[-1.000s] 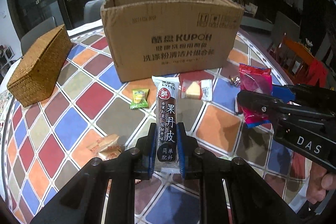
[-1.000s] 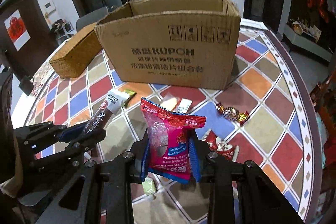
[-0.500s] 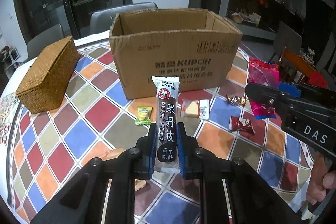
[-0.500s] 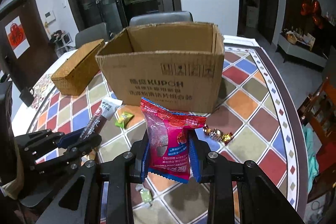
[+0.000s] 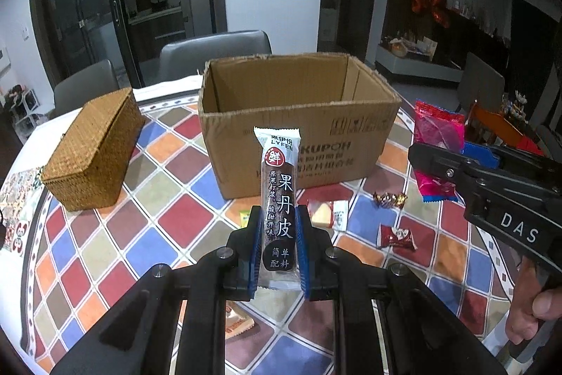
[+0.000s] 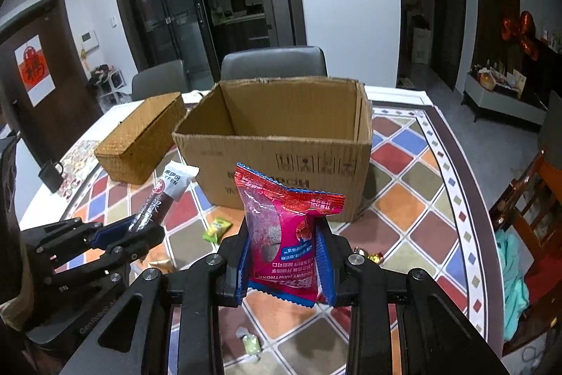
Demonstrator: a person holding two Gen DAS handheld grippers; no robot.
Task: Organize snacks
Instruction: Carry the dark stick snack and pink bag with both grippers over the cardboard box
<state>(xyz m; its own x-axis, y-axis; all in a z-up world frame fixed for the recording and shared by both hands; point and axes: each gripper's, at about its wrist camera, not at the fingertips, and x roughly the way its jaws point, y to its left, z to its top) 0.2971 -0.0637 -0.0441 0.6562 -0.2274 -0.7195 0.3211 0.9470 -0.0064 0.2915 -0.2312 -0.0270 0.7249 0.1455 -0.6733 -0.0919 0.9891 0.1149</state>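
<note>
Between left jaws: snack bar (image 5: 279, 206), clamped upright.

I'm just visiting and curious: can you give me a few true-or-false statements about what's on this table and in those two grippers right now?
1. The left gripper holds a long dark fruit-leather bar. True.
2. The right gripper is empty. False: it grips a pink snack packet.
3. The cardboard box is open at the top. True.
4. The wicker box sits inside the cardboard box. False: it stands beside it on the table.
</note>
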